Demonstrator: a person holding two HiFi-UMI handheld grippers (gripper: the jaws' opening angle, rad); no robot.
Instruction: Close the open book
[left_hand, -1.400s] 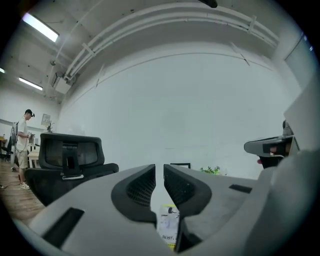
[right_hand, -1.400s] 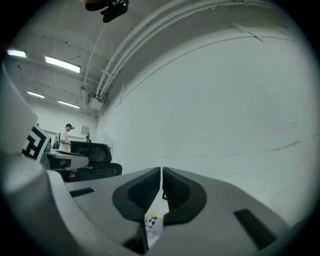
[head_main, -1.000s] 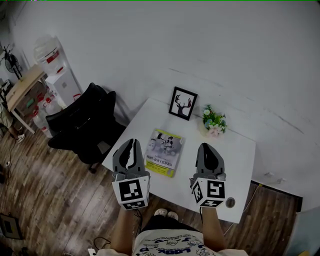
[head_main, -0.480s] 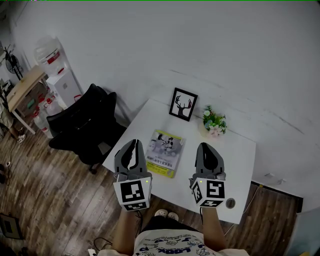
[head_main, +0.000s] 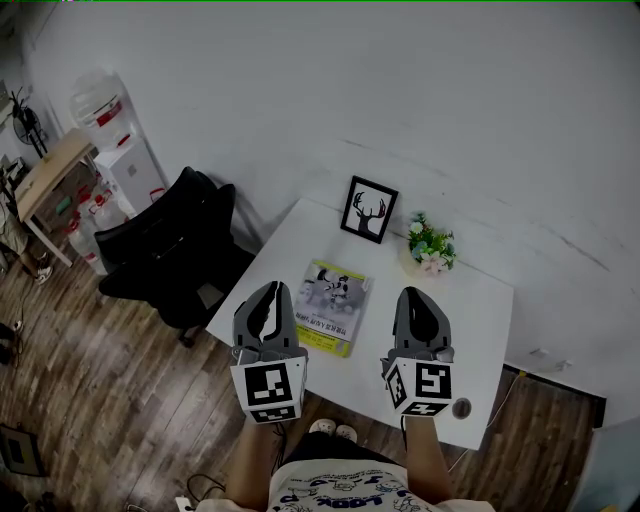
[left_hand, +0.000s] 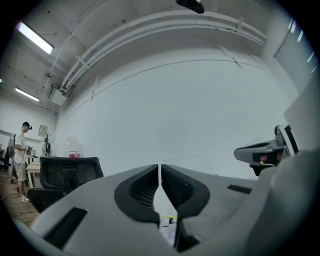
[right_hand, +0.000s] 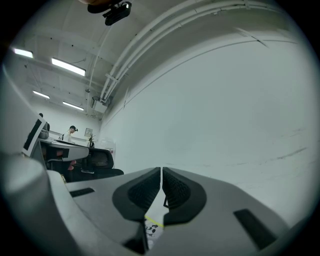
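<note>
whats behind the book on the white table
Behind the book, a framed deer picture stands at the table's far edge, a small flower pot to its right. Anything behind that picture is covered.

The book (head_main: 332, 306) lies closed and flat on the white surface (head_main: 470, 330), at 9 o'clock from its middle, cover up: pale with a grey picture, yellow band at 6 o'clock.

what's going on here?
A person holds the left gripper and the right gripper over the near side of a white table. Both are shut and empty. The book lies flat on the table, cover up, apparently already closed. Neither gripper touches it.
</note>
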